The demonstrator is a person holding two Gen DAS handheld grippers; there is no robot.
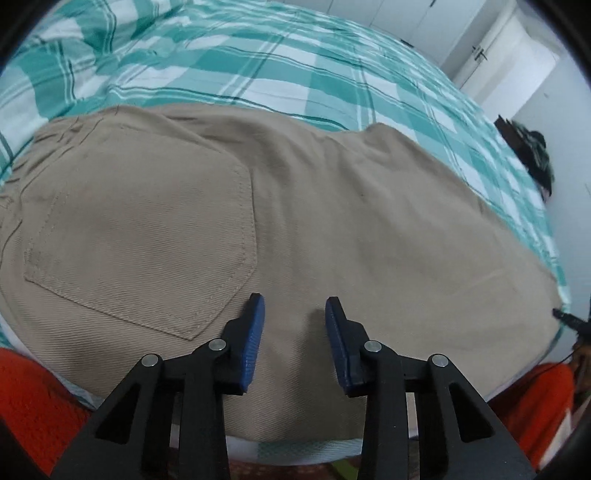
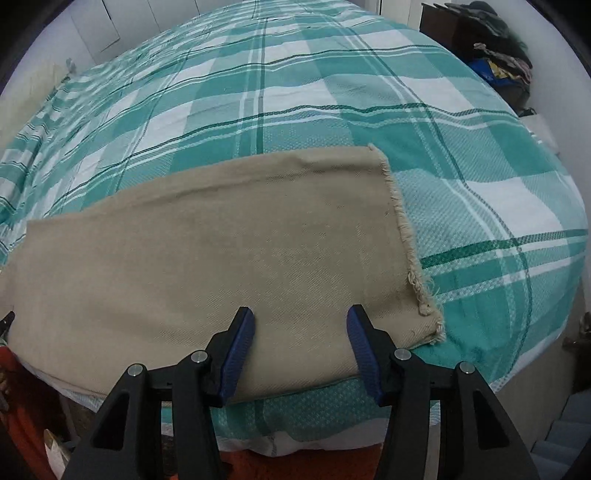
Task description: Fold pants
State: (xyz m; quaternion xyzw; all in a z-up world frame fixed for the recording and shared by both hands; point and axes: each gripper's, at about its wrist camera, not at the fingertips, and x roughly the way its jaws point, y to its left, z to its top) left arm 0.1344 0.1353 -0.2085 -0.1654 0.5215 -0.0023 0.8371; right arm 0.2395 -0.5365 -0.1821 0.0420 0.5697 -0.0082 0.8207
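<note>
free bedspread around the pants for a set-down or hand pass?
Bare plaid bedspread right of the pants' frayed hem, and the whole stretch beyond their far edge. Crowded: near bed edge, under both hand-held grippers; clothes pile far right.

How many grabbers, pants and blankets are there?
Grippers: 2, left gripper and right gripper, both open
Tan pants: 1
Green plaid bedspread: 1
Total: 4

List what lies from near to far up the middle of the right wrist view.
Right gripper → tan pants leg → teal plaid bedspread → white wall.
</note>
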